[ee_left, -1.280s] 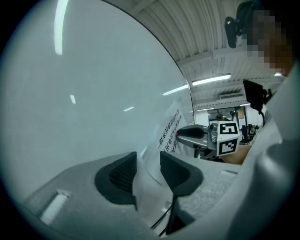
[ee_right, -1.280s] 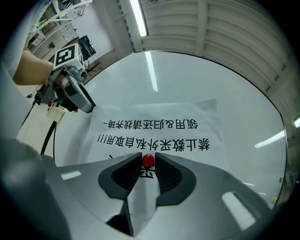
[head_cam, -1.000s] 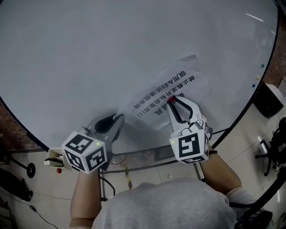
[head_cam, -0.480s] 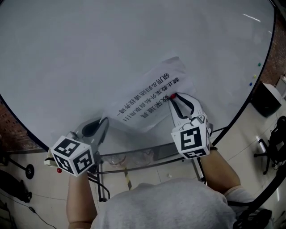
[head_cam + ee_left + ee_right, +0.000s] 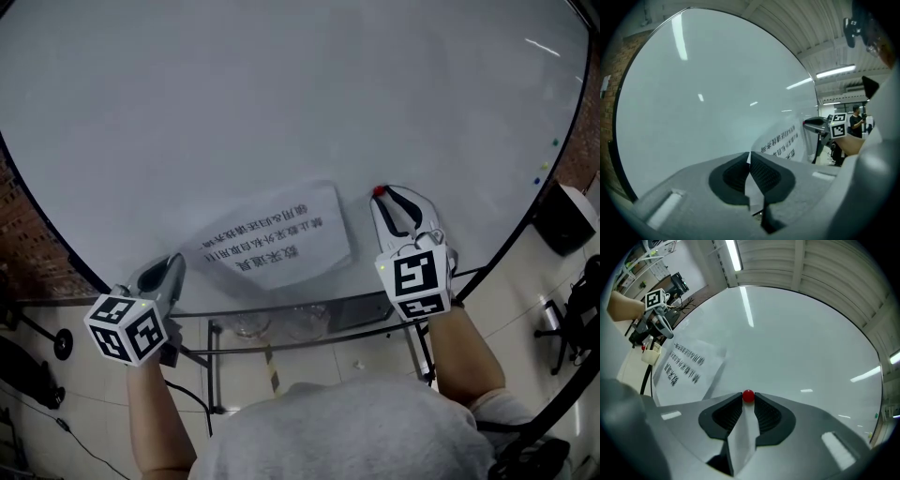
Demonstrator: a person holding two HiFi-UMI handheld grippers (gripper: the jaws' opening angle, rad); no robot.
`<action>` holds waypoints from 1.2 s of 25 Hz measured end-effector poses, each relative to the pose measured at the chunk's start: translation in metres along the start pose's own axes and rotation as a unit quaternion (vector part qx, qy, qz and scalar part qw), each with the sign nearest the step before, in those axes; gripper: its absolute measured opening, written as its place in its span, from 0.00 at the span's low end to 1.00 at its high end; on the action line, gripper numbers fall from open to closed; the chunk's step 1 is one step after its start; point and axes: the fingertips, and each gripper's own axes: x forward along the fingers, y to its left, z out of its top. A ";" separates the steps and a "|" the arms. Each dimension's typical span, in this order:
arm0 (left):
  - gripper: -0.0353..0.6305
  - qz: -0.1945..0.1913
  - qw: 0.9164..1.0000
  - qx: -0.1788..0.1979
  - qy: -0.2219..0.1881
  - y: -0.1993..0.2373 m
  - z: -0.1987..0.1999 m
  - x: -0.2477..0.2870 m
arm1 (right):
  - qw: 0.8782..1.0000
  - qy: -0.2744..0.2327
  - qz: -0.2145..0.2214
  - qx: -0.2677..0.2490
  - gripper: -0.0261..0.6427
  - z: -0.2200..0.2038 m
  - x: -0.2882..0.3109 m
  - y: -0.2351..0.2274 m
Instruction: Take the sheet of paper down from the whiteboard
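Sheet of paper (image 5: pixel 272 246) low against whiteboard (image 5: pixel 281 94), between both grippers. Its left corner sits in left gripper (image 5: pixel 174 266) jaws. Magnet (image 5: pixel 379 191) sits between right gripper (image 5: pixel 384 197) jaw tips, right of the sheet of paper, apart from it.

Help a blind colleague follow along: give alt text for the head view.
The left gripper pinches the left end of a printed sheet of paper in front of a large whiteboard. To the sheet's right, apart from it, the right gripper holds a small red magnet in its fingers.
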 end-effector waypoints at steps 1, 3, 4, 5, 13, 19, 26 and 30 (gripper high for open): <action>0.06 -0.007 1.000 -0.003 -0.001 0.012 -0.006 -0.011 | 1.000 0.002 -0.001 -0.004 0.16 0.010 0.002 0.015; 0.06 -0.019 1.000 0.000 0.002 0.014 -0.013 -0.017 | 1.000 0.008 -0.001 -0.003 0.17 0.016 0.005 0.024; 0.06 -0.026 1.000 -0.001 0.005 0.009 -0.014 -0.016 | 1.000 0.010 0.000 -0.001 0.17 0.016 0.005 0.023; 0.06 -0.034 0.999 -0.002 0.008 0.003 -0.015 -0.015 | 1.000 0.013 0.001 0.001 0.17 0.016 0.004 0.021; 0.06 -0.107 0.993 -0.034 0.023 -0.020 -0.061 -0.025 | 0.999 0.030 0.006 0.025 0.12 0.020 -0.028 0.049; 0.06 -0.116 0.989 -0.088 0.029 -0.040 -0.099 -0.024 | 0.995 0.084 0.038 0.047 0.04 -0.011 -0.050 0.073; 0.06 -0.066 0.992 -0.098 0.035 -0.076 -0.104 -0.033 | 0.989 0.094 0.086 0.067 0.04 -0.043 -0.092 0.067; 0.06 -0.257 0.965 -0.045 0.021 -0.079 -0.012 0.063 | 0.977 0.178 -0.070 0.091 0.04 -0.014 -0.111 0.033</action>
